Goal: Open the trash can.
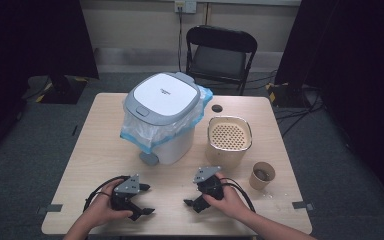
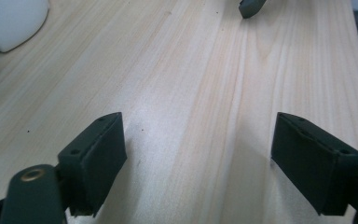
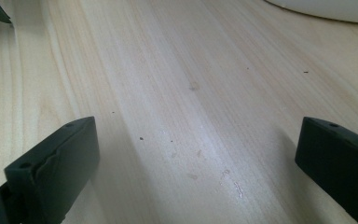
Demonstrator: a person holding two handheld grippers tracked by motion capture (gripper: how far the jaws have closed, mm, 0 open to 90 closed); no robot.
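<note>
My left fingers [image 1: 141,200] stood wide and empty, low over the bench [image 1: 95,150] at its near edge, about seven o'clock from the bin [image 1: 162,117]. My right fingers [image 1: 194,196] were wide too, holding nothing, at five o'clock from the bin and near the basket [image 1: 229,137]. A paper cup [image 1: 262,175] sat at three o'clock from my right hand [image 1: 230,202].

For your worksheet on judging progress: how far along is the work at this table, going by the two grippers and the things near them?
Nothing looks done yet. The bin has its lid shut and its bag fitted; the paper cup and the strainer basket stand apart on the table. Nothing is in hand: the left gripper and right gripper rest on bare wood, jaws open. All handling appears left.
</note>
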